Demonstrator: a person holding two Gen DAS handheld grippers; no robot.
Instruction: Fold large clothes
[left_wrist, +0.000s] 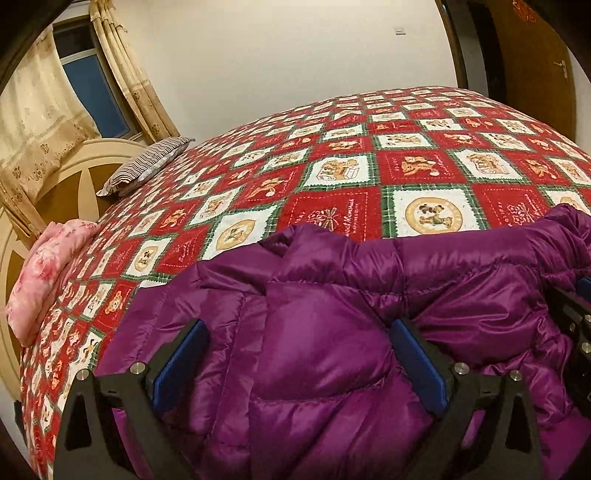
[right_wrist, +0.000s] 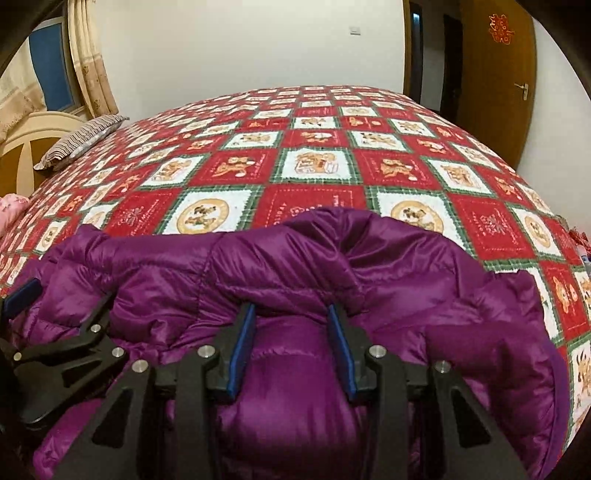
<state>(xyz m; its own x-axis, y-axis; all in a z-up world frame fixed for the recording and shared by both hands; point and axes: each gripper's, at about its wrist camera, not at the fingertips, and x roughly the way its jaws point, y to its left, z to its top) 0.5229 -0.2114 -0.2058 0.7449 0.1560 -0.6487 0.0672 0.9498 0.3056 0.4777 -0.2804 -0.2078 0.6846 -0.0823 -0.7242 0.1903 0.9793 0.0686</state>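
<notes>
Bedroom bed (left_wrist: 332, 177): purple jacket (left_wrist: 332, 332) at six o'clock; left tool (left_wrist: 295, 332) gapes wide, right tool (right_wrist: 291, 317) half-open, neither gripping.

That puffer jacket (left_wrist: 332, 332) is a shiny deep purple, lying on a bedspread (left_wrist: 332, 177) checked in red and white squares with green plaid borders and tan bears. There's a black-and-white striped pillow (left_wrist: 147, 162) plus a pink floral one (left_wrist: 44, 273), and the gripper pads (right_wrist: 240, 354) are blue on black.

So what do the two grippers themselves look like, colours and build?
Both match. The left gripper and right gripper are matte black, with angular fingers that have triangular cut-outs and round silver bolt heads at the joints. Each finger carries a flat blue pad on its inner face. No cables, markings, hands or sleeves show in either wrist view.
</notes>
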